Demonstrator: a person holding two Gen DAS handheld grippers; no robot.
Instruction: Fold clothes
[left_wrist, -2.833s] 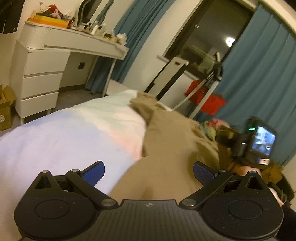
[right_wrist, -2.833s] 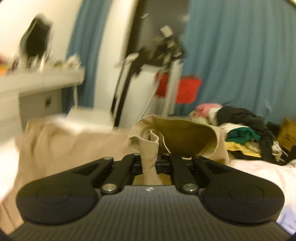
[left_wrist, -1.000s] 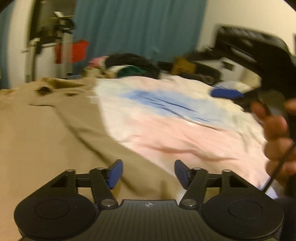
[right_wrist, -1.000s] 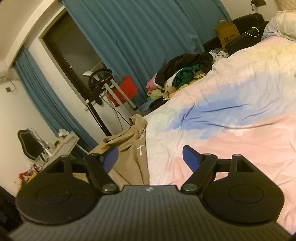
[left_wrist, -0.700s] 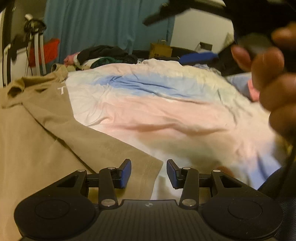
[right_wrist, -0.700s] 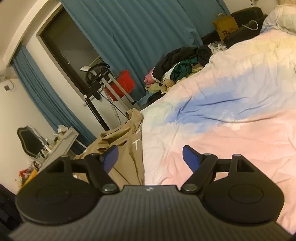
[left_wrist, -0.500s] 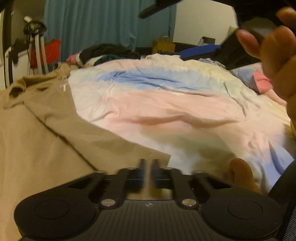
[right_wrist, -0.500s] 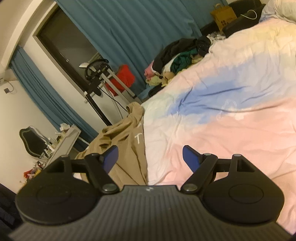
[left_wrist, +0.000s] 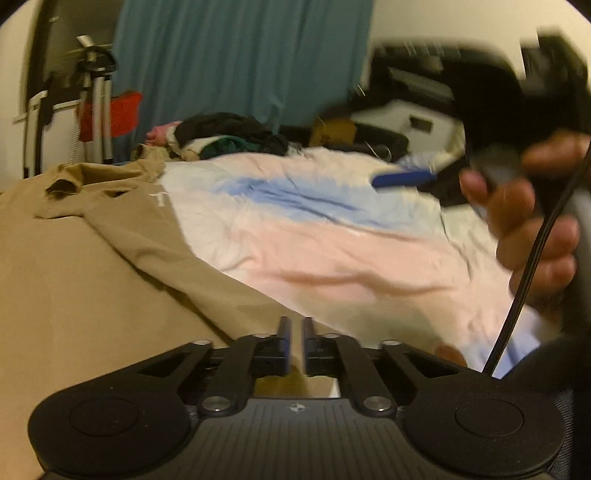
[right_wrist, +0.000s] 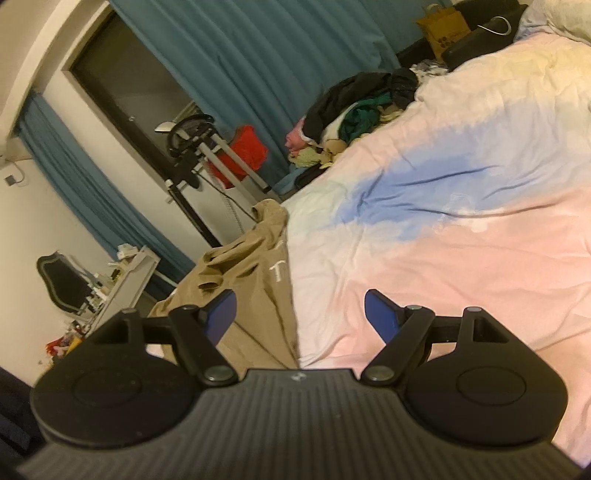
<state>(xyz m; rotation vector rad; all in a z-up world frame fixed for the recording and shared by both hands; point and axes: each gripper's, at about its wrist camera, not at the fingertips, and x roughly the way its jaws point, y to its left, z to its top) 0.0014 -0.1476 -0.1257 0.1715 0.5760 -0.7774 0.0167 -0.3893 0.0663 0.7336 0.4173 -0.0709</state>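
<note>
A tan shirt (left_wrist: 92, 277) lies spread over the left part of the bed, with a small white mark near its collar. My left gripper (left_wrist: 294, 332) is low at the shirt's near hem corner, its jaws closed to a narrow slit with tan cloth pinched between them. My right gripper (right_wrist: 299, 314) hovers open above the bed with nothing between its jaws; the tan shirt (right_wrist: 258, 295) lies ahead to its left. In the left wrist view a hand (left_wrist: 532, 221) holds that right gripper at the right edge, blurred.
A pastel pink, blue and white bed cover (left_wrist: 332, 240) (right_wrist: 461, 240) fills the middle. A pile of mixed clothes (left_wrist: 229, 136) (right_wrist: 354, 107) sits at the far bed edge. Blue curtains, a metal stand (left_wrist: 92, 110) and a white dresser (right_wrist: 125, 273) are behind.
My left gripper went from open to shut on the shirt's hem corner. My right gripper let go of the shirt's collar earlier and stays open above the bed.
</note>
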